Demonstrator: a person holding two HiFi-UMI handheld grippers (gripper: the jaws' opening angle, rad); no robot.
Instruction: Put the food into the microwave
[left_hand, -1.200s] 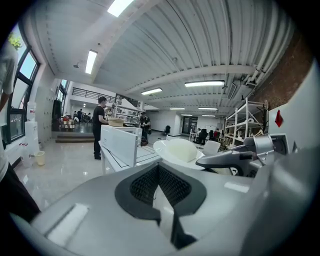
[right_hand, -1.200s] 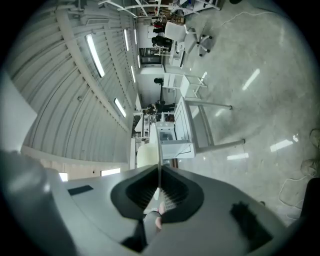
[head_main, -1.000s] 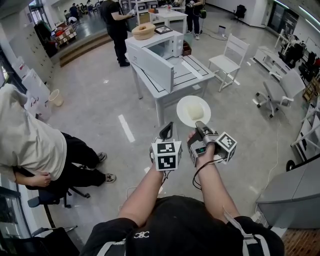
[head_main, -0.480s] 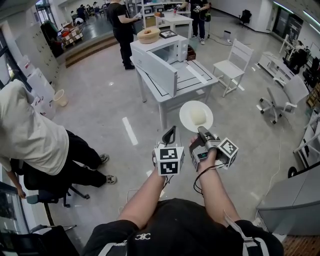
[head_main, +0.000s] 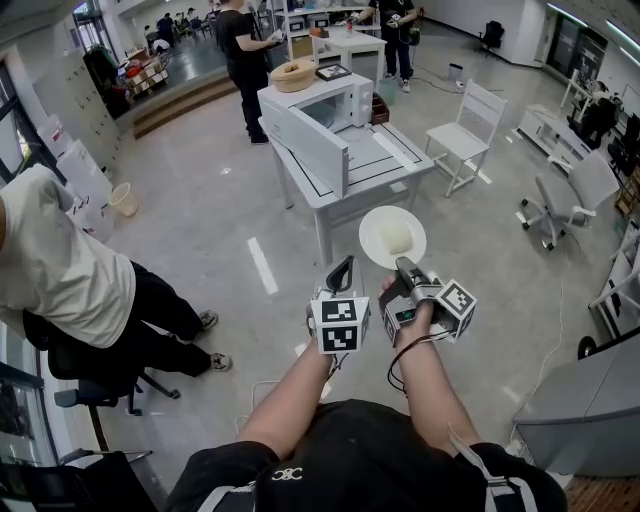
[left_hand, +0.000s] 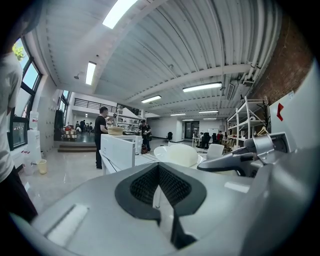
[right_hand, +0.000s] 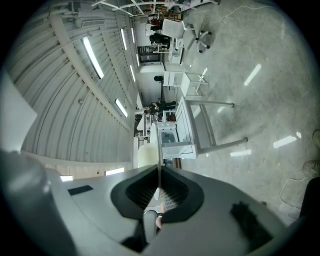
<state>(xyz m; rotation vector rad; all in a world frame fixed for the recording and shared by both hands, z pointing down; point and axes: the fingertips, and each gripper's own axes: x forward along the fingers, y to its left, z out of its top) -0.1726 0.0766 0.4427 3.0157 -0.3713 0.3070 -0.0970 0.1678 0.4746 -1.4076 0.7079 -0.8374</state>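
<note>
A white plate (head_main: 372, 246) with a pale lump of food (head_main: 399, 235) is held out level in front of me, with my right gripper (head_main: 403, 268) shut on its near rim. In the right gripper view the plate's edge (right_hand: 159, 150) runs between the pads, with the food (right_hand: 145, 155) beside it. My left gripper (head_main: 342, 268) hangs just left of the plate, shut and holding nothing (left_hand: 159, 170). The white microwave (head_main: 335, 98) stands on a grey table (head_main: 385, 160) ahead, its door (head_main: 305, 136) swung wide open.
A basket (head_main: 293, 74) sits on top of the microwave. A person in a beige top (head_main: 55, 270) sits at the left. A white chair (head_main: 462, 125) and an office chair (head_main: 575, 195) stand to the right. People stand behind the table.
Both grippers and the plate keep their place. The head view has shifted slightly, and the seated person at the left has leaned a little.
</note>
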